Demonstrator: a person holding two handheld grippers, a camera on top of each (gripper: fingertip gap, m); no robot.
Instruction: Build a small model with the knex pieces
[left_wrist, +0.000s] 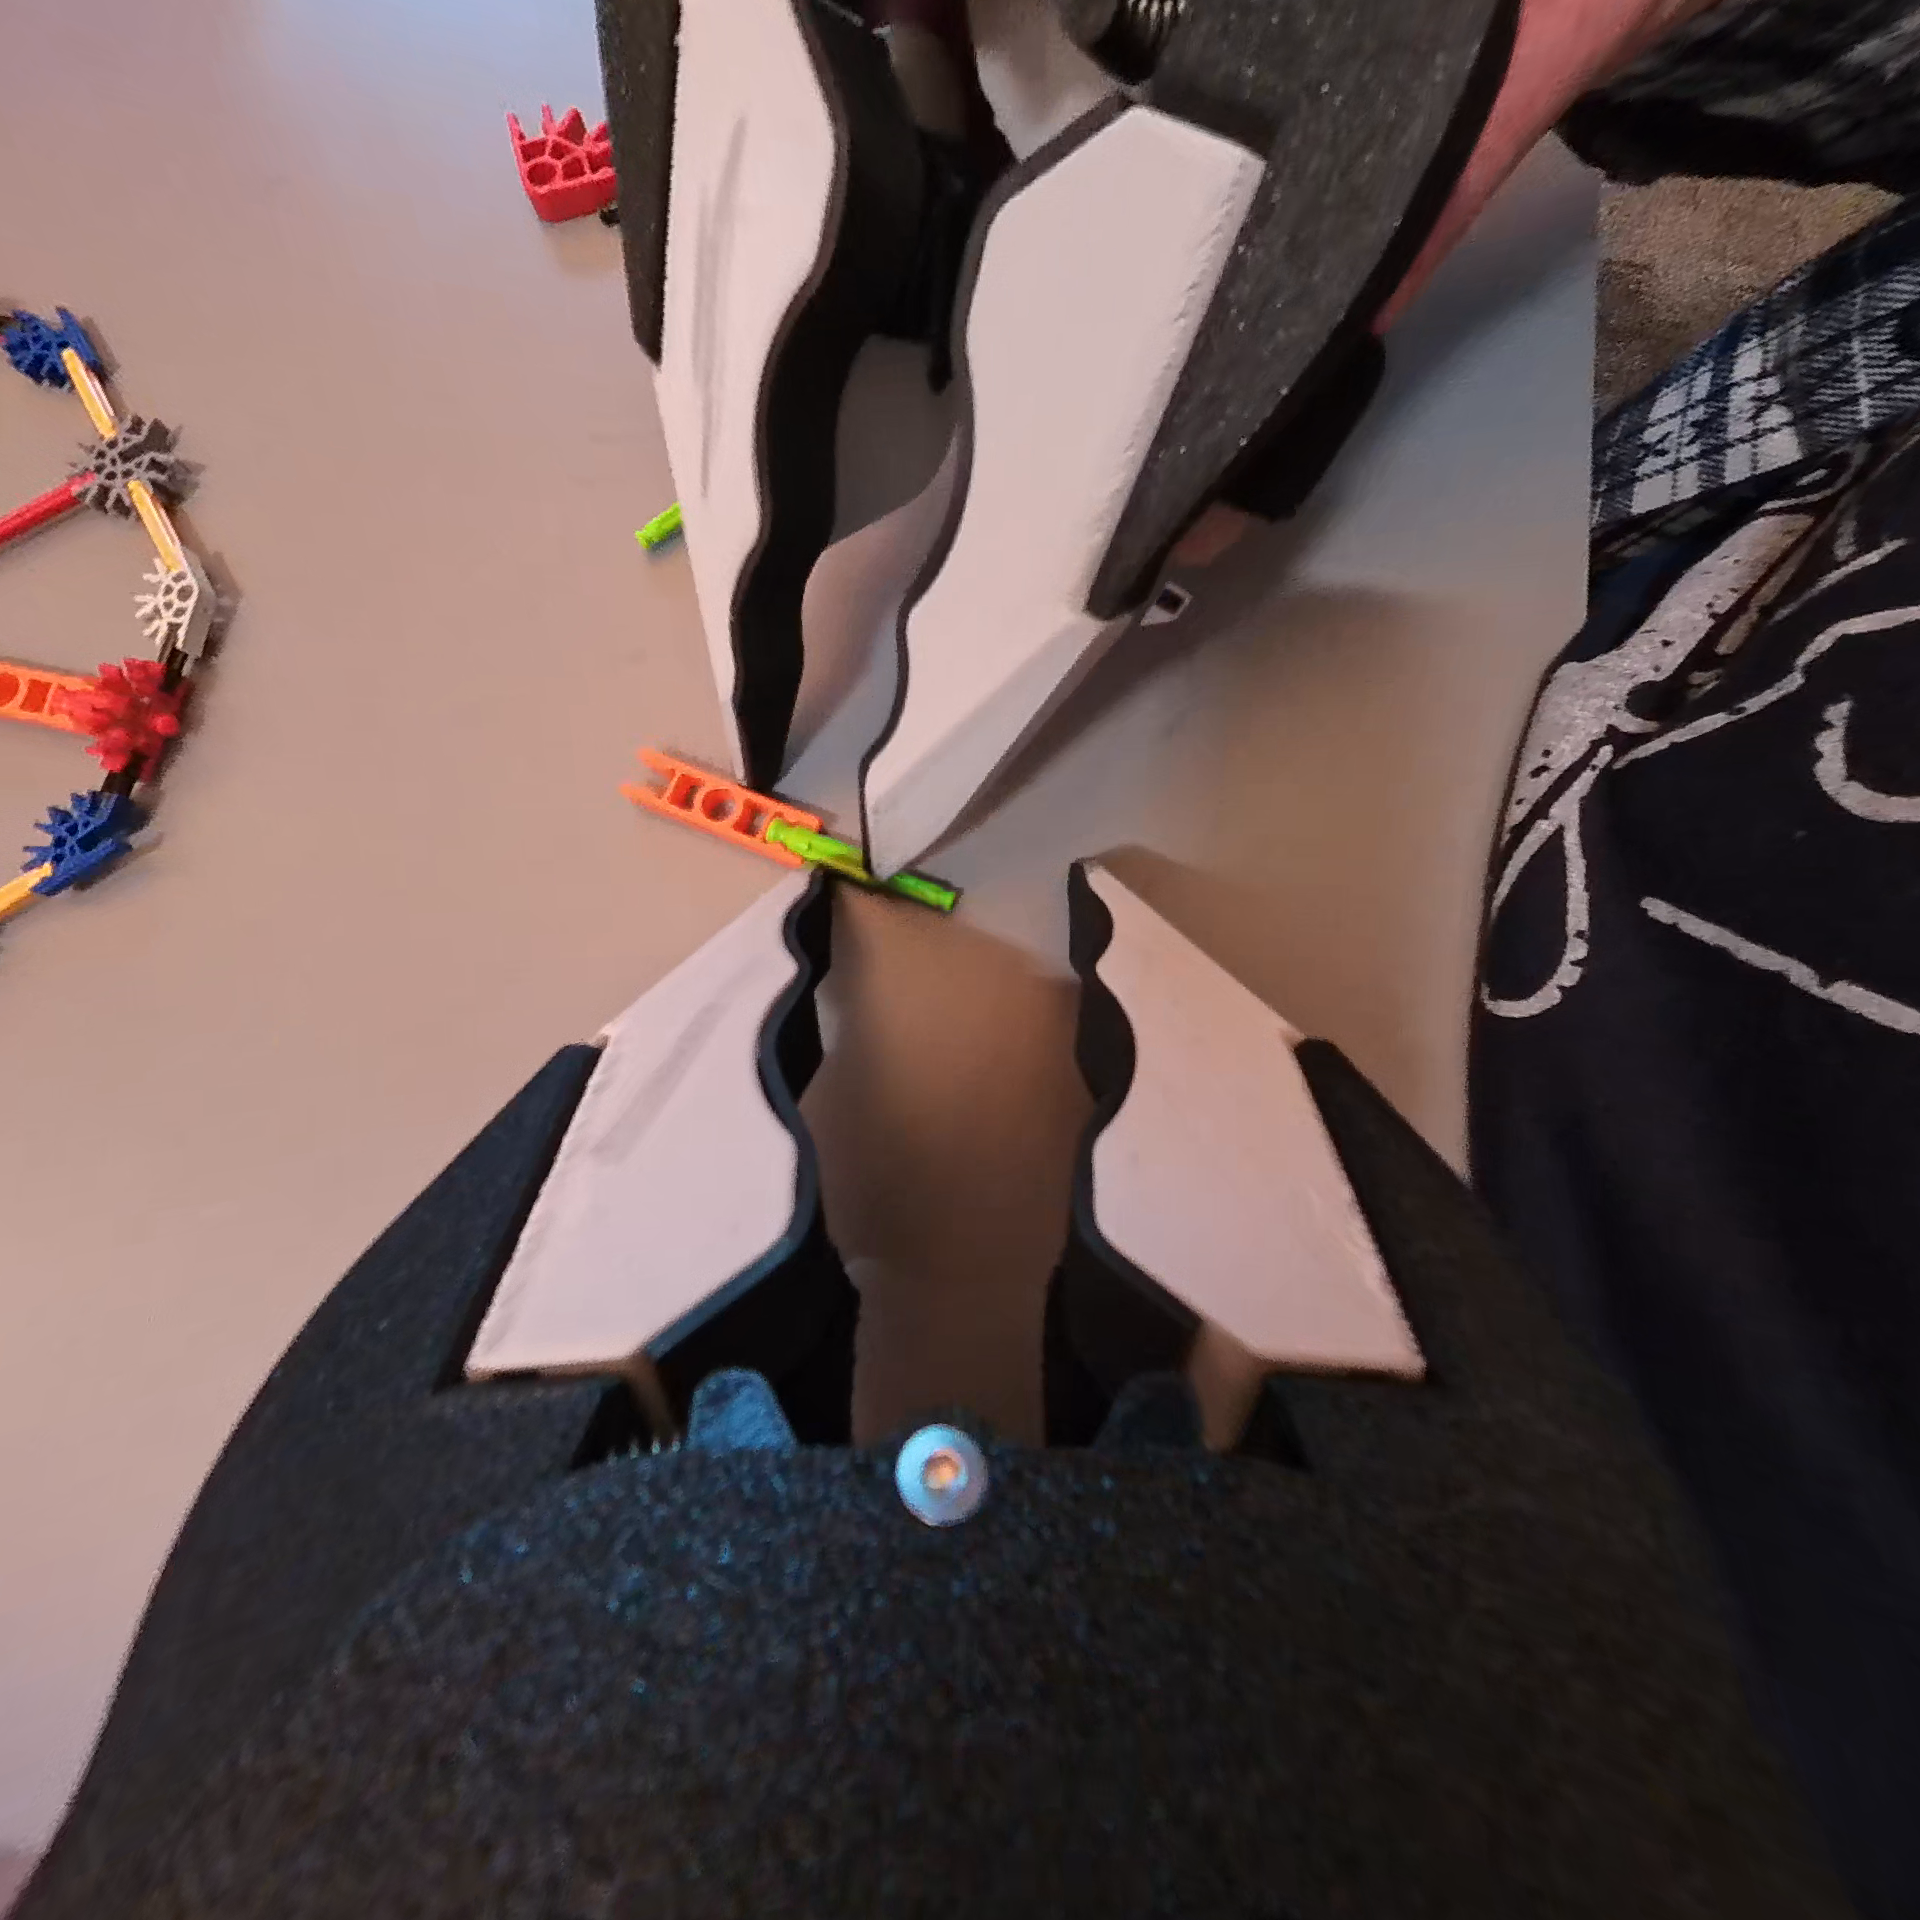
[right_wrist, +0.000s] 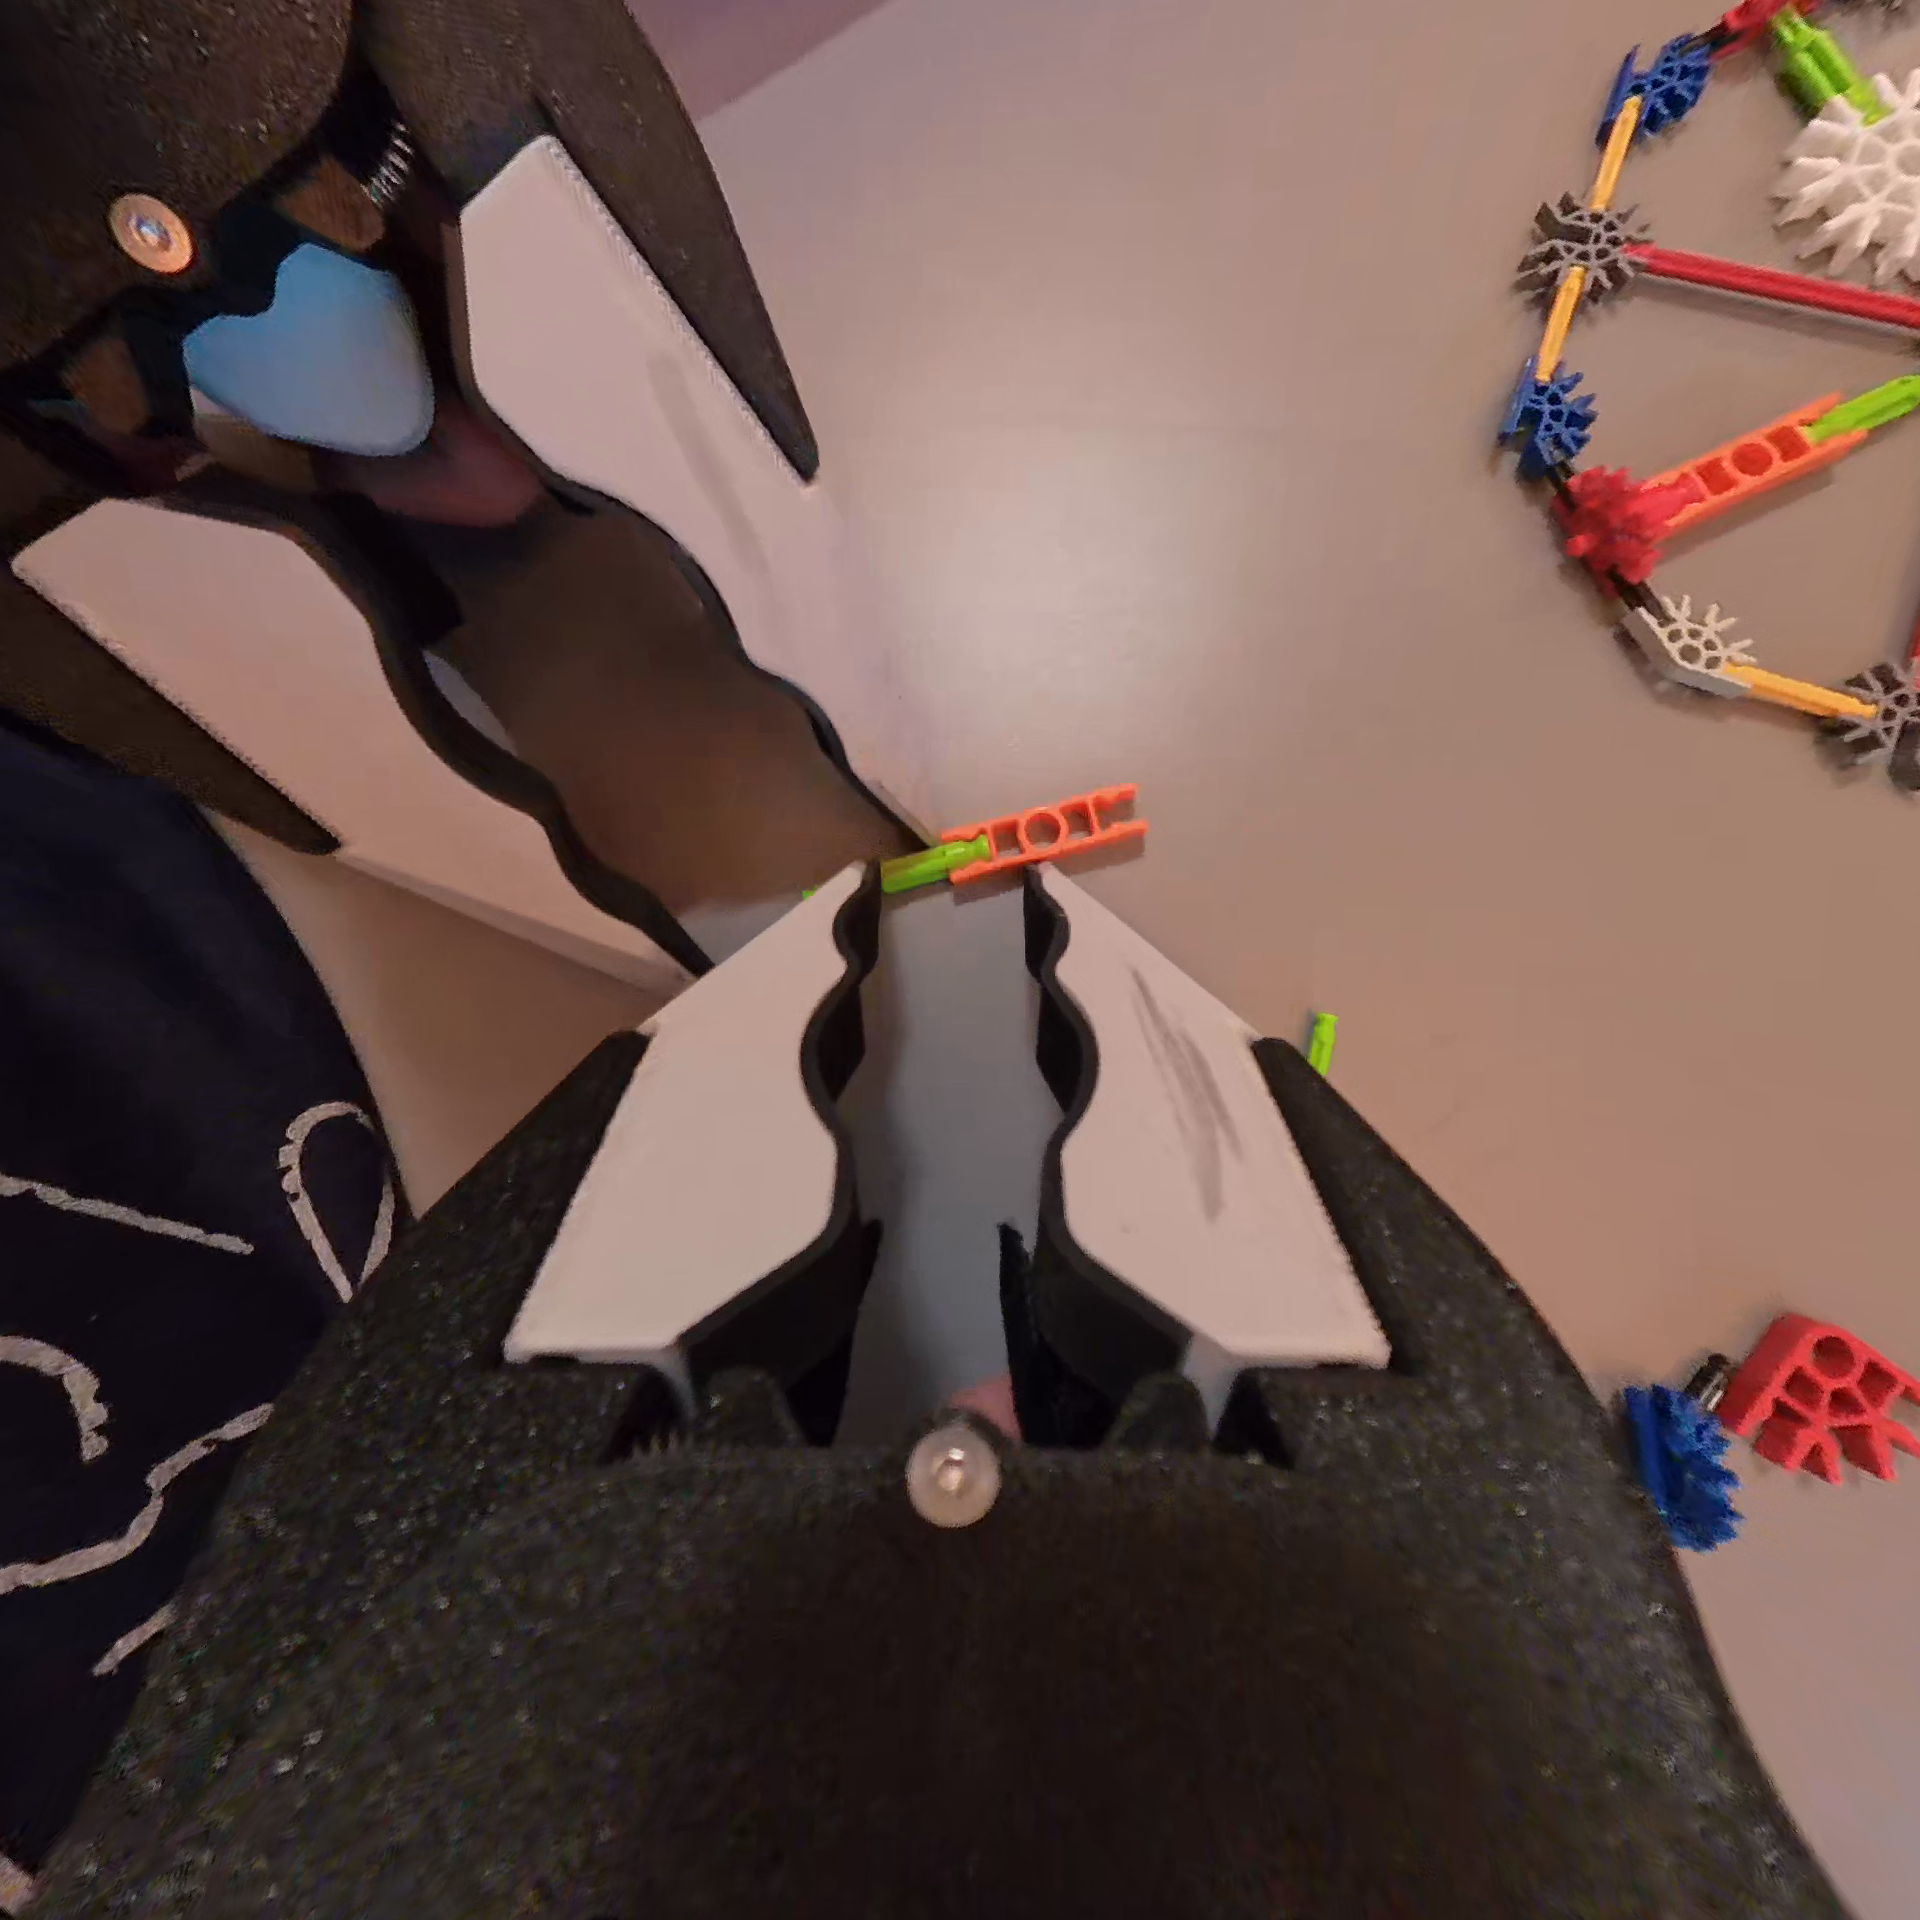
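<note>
A short green rod (left_wrist: 904, 883) is plugged into one end of an orange connector (left_wrist: 717, 805), and both lie flat on the grey table (left_wrist: 364, 1039). My left gripper (left_wrist: 945, 883) is open wide, with its left fingertip touching the rod. My right gripper (left_wrist: 821, 821) comes in from the opposite side, open. Its tips straddle the joint, one on the rod and one at the connector's end. In the right wrist view the right gripper (right_wrist: 948, 876) is open just below the green rod (right_wrist: 925, 864) and orange connector (right_wrist: 1044, 831). The left gripper's fingers (right_wrist: 582, 343) reach in from the upper left.
A partly built rod-and-connector wheel (left_wrist: 125, 582) (right_wrist: 1714, 364) lies off to one side. A red connector (left_wrist: 561, 166) (right_wrist: 1829, 1392), a blue connector (right_wrist: 1678, 1465) and a loose green rod (left_wrist: 660, 525) (right_wrist: 1322, 1042) lie nearby. The table edge (left_wrist: 1590, 520) and a person's dark shirt (left_wrist: 1714, 935) are close. The partly built rod-and-connector wheel (left_wrist: 125, 582) is about 15 cm from both grippers' fingertips.
</note>
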